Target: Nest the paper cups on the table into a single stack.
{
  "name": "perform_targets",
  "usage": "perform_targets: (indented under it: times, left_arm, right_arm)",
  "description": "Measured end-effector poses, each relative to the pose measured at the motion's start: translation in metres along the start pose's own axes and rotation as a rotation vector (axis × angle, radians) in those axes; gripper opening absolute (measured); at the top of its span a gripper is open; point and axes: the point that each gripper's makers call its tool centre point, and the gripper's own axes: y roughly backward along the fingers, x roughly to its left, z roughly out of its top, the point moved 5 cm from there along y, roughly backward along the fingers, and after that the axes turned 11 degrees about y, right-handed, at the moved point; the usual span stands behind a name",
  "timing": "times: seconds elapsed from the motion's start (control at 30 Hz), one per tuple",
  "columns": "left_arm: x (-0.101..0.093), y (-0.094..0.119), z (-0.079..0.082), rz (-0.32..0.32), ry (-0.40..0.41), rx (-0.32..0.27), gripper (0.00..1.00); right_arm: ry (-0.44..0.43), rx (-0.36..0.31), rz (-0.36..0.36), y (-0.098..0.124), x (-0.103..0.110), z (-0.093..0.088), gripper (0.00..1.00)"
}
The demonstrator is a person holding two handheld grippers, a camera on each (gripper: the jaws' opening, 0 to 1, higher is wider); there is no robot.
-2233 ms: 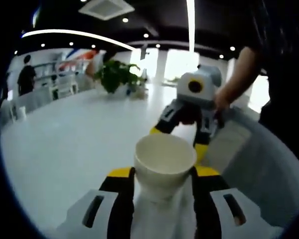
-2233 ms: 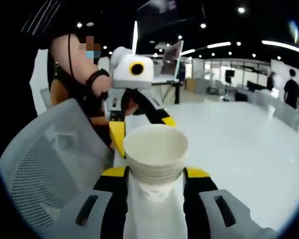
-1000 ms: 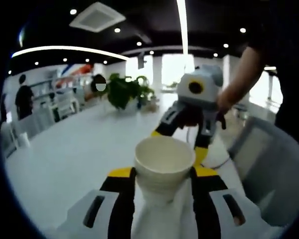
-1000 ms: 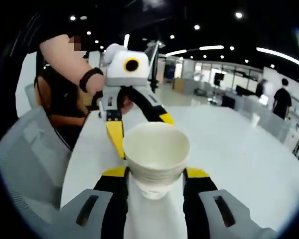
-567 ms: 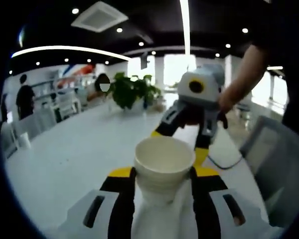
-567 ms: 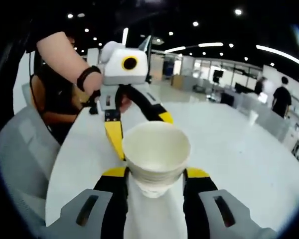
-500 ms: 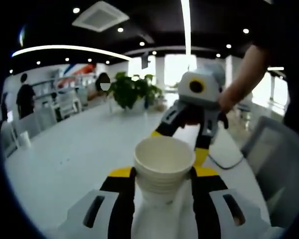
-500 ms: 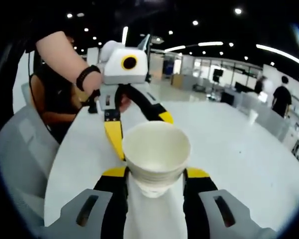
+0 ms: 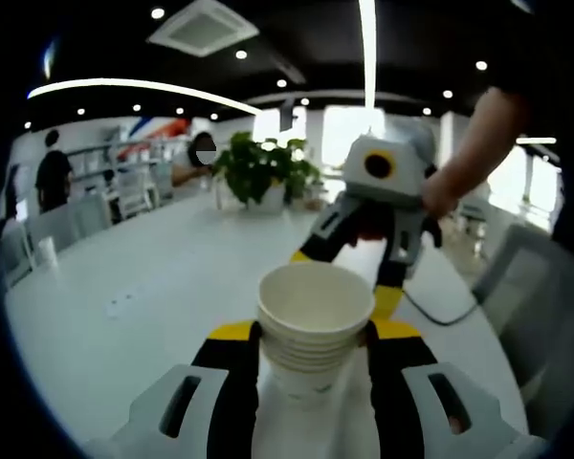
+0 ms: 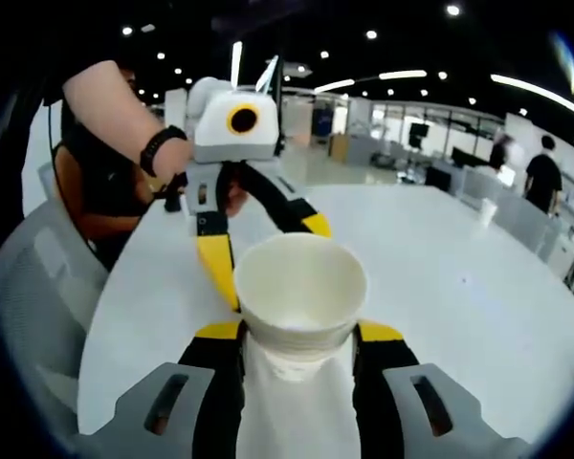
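White paper, smooth and matte, with rolled rims layered one under the other: that's the stack of cups (image 9: 315, 325) the left gripper (image 9: 313, 335) is holding up in the left gripper view. You can count several lips stepping down the tapered side, so it's clearly nested cups, mouth facing up and tilted toward the camera. The yellow-tipped black fingers (image 9: 231, 333) are pressing in on both sides just under the top rim, so they're closed on the stack, which is sitting right between them, above the glossy white table (image 9: 143, 306).

Same deal in the right gripper view: the right gripper (image 10: 298, 335) is gripping its own stack of cups (image 10: 299, 292), round cream mouth open to the camera, fingers (image 10: 376, 332) squeezing it from left and right just below the rim.

Each gripper is showing up in the other's view too, just behind the cup, with its fingers spread around something I can't make out. A person's hand (image 10: 172, 158) with a dark wristband is holding it. A mesh-backed grey chair (image 10: 38, 277) is sitting beside the table, and a leafy potted plant (image 9: 258, 172) is standing at the far end.
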Motion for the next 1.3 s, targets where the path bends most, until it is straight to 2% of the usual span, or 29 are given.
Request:
perform_targets:
  times: [0.4,0.77,1.07,1.3]
  left_arm:
    - [0.001,-0.001,-0.001,0.003,0.019,0.001,0.44]
    - [0.001,0.004,-0.003,0.012,0.017,0.006,0.45]
    - [-0.005,0.022,0.004,0.055,0.033,-0.031,0.54]
    - [-0.021,0.043,0.009,0.087,0.031,-0.062,0.58]
  right_arm:
    - [-0.006,-0.001,0.000,-0.002,0.000,0.000,0.44]
    - [-0.023,-0.020,-0.014,-0.001,0.004,0.001,0.51]
    - [-0.040,-0.020,-0.042,0.012,0.013,0.000,0.56]
    - [-0.044,-0.022,-0.068,0.033,0.033,0.006,0.58]
